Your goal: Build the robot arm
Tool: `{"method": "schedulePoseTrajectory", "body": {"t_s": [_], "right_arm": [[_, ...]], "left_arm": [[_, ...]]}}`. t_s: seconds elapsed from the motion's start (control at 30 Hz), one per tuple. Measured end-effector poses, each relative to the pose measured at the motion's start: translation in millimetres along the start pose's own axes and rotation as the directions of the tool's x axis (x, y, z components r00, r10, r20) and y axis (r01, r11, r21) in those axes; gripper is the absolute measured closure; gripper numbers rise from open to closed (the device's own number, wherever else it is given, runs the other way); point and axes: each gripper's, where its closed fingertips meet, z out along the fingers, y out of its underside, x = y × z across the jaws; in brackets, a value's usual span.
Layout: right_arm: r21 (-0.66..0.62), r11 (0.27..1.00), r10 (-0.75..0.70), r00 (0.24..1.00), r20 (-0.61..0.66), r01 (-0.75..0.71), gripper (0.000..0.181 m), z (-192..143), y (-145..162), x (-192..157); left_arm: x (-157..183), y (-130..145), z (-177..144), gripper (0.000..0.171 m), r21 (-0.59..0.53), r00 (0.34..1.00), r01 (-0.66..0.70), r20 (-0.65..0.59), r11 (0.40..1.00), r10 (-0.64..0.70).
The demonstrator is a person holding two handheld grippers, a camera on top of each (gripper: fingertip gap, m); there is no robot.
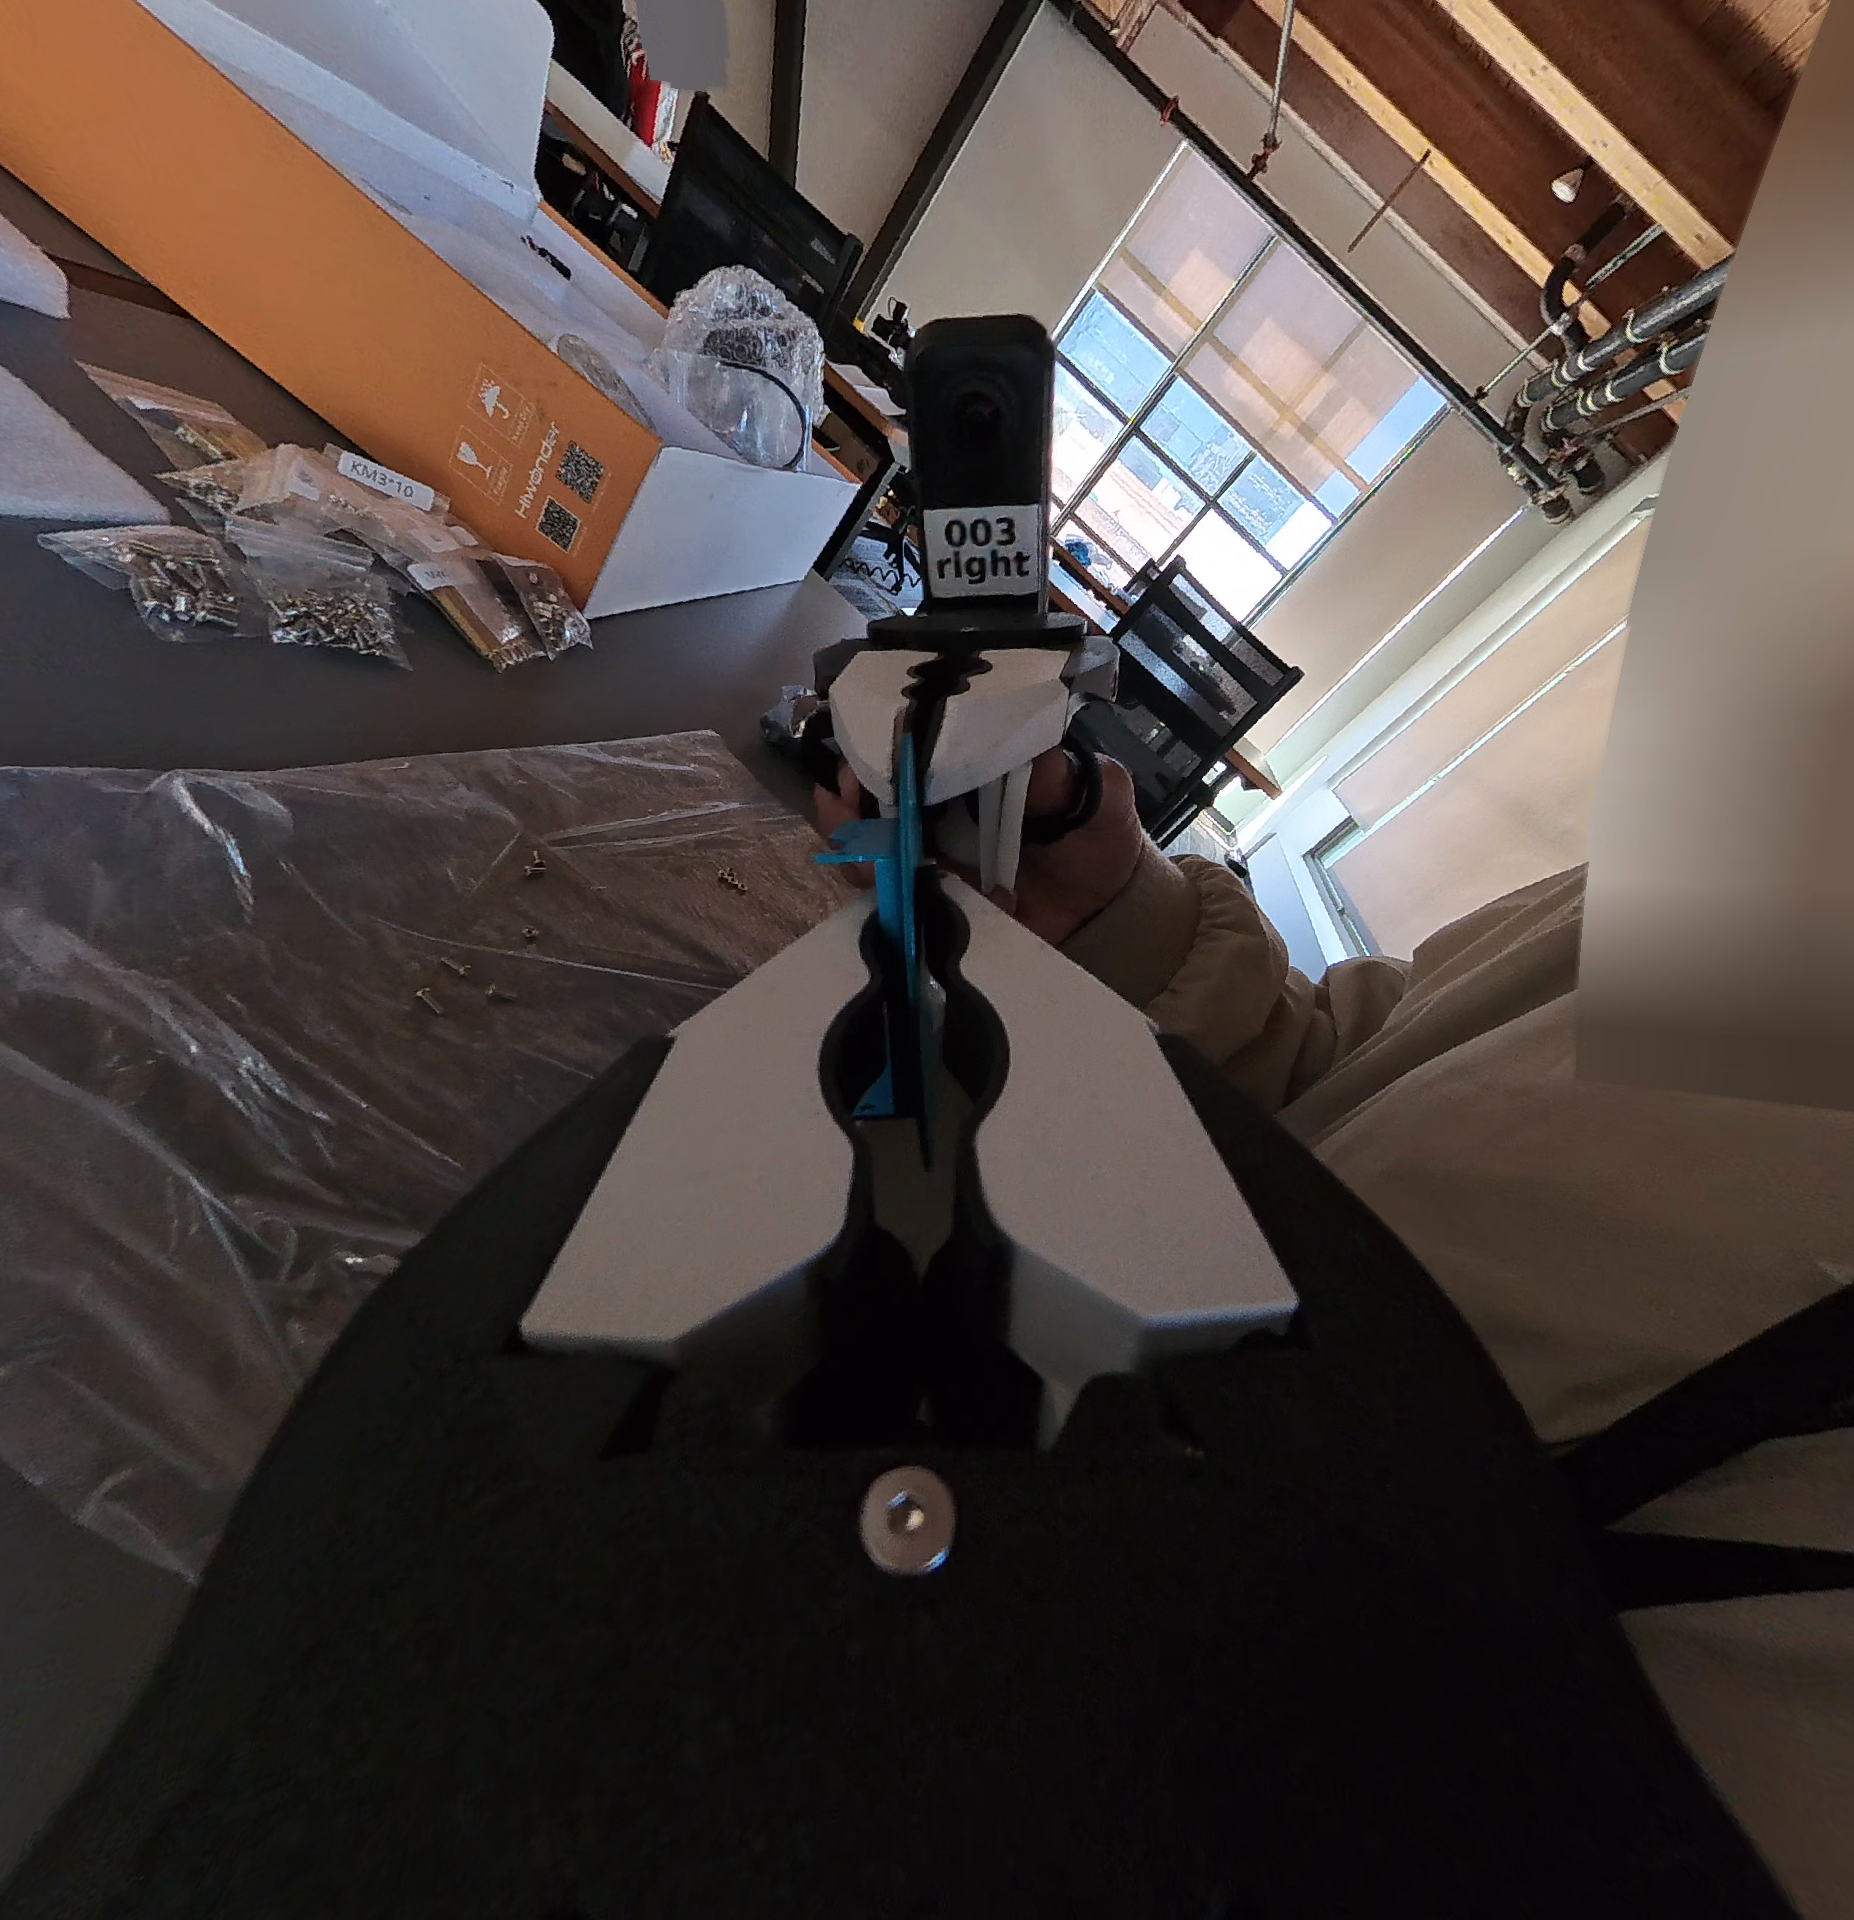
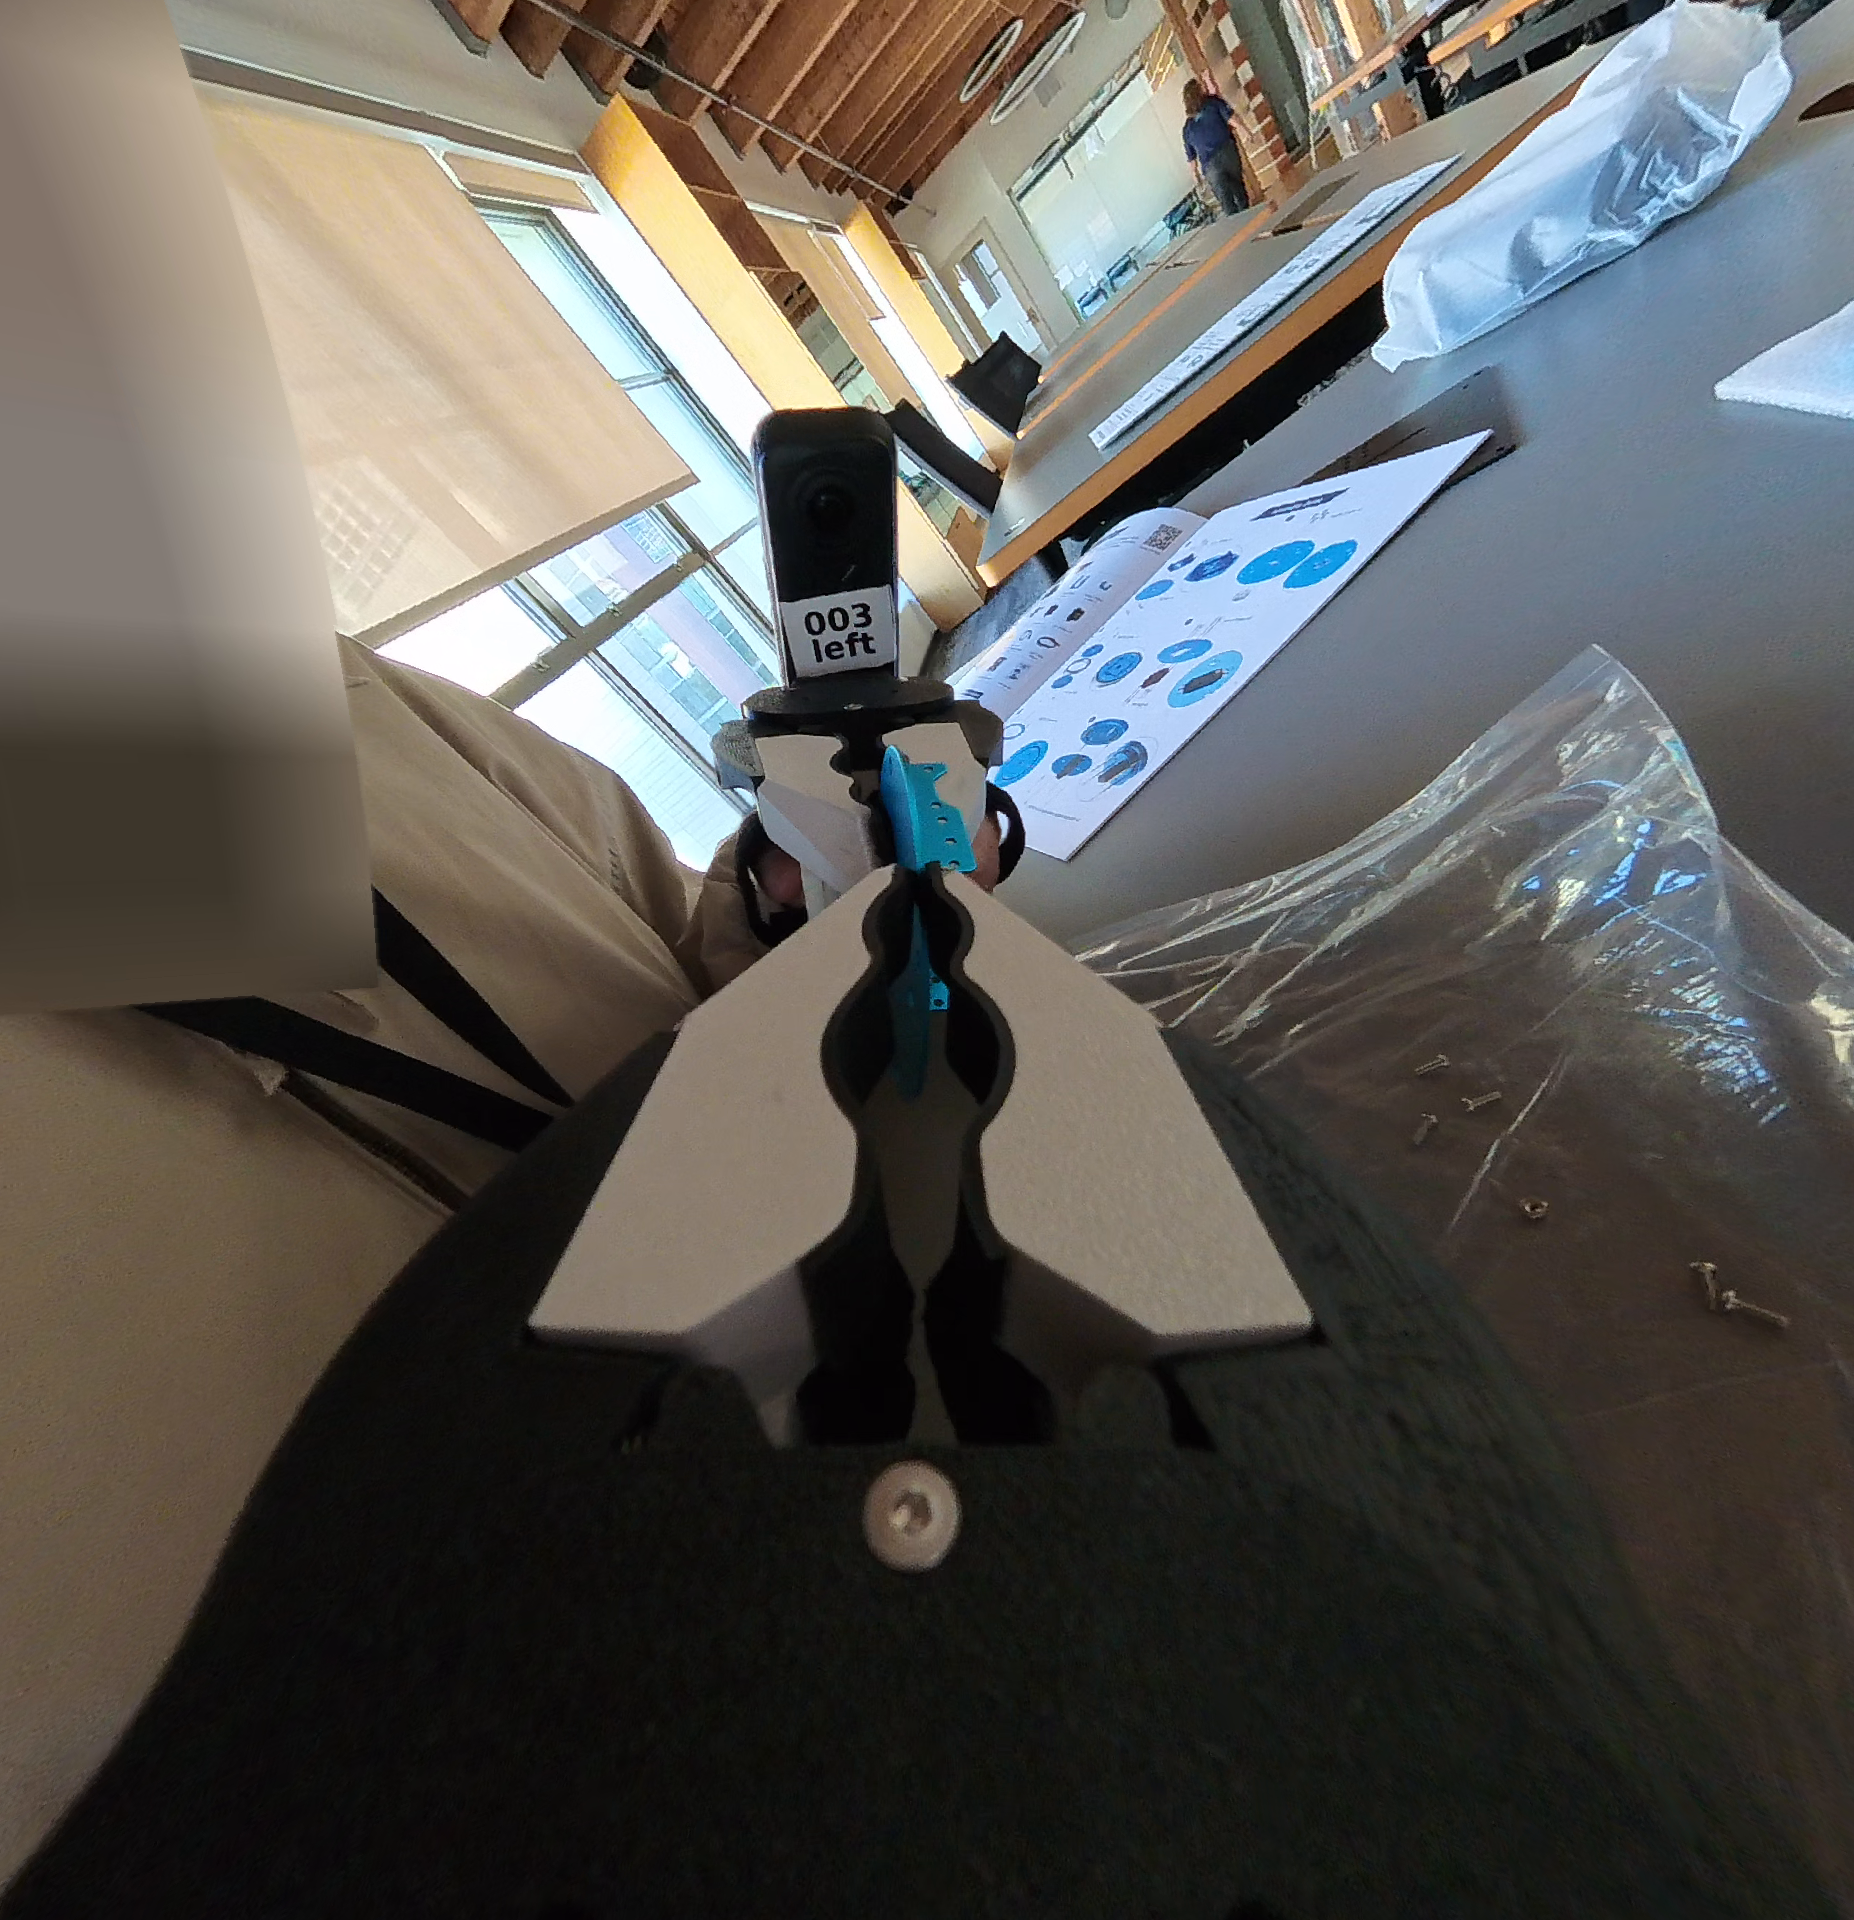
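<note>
The two grippers face each other tip to tip above a dark table. A thin blue metal part (image 1: 907, 997) with small holes runs edge-on between them. My left gripper (image 1: 910, 902) is shut on one end of it. My right gripper (image 1: 928, 748) faces the left one, shut on the other end, with a person's hand (image 1: 1079, 862) behind it. In the right wrist view, my right gripper (image 2: 921, 883) clamps the blue part (image 2: 928, 821), and the left gripper (image 2: 871, 800) holds its far end. The part is off the table.
A crumpled clear plastic bag (image 1: 279, 987) with loose screws (image 1: 466, 982) lies under the grippers. Bags of screws (image 1: 279, 561) and an orange-and-white box (image 1: 331, 291) stand behind. An open instruction sheet (image 2: 1214, 644) and a white plastic bag (image 2: 1588, 187) lie farther off. The tips of both grippers are at nearly the same place.
</note>
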Motion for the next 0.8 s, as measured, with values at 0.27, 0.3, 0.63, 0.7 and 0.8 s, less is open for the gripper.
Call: {"method": "schedulePoseTrajectory", "body": {"t_s": [0.27,0.3,0.63,0.7,0.8], "right_arm": [[0.012,1.0,0.023,0.999,0.035,-0.023,0.18,-0.4,0.0,-3.5],[0.014,1.0,0.026,0.999,0.04,-0.027,0.181,-0.5,-0.1,-3.9],[0.022,0.999,0.034,0.998,0.058,-0.035,0.181,-0.6,-0.6,-5.8],[0.021,0.999,0.038,0.997,0.062,-0.04,0.181,-0.9,-0.2,-5.5],[0.022,0.999,0.039,0.997,0.064,-0.041,0.181,-0.8,-0.1,-5.8]], "left_arm": [[3.5,0.4,-0.3,0.17,0.0,1.0,-0.013,-0.01,1.0,0.013],[3.9,0.4,-0.2,0.17,-0.001,1.0,-0.016,-0.011,1.0,0.016],[5.7,0.9,-0.5,0.17,-0.003,1.0,-0.016,-0.02,1.0,0.016],[5.6,1.2,-0.4,0.17,-0.005,1.0,-0.014,-0.02,1.0,0.014],[5.9,1.5,-0.5,0.17,-0.007,1.0,-0.016,-0.021,1.0,0.016]]}}
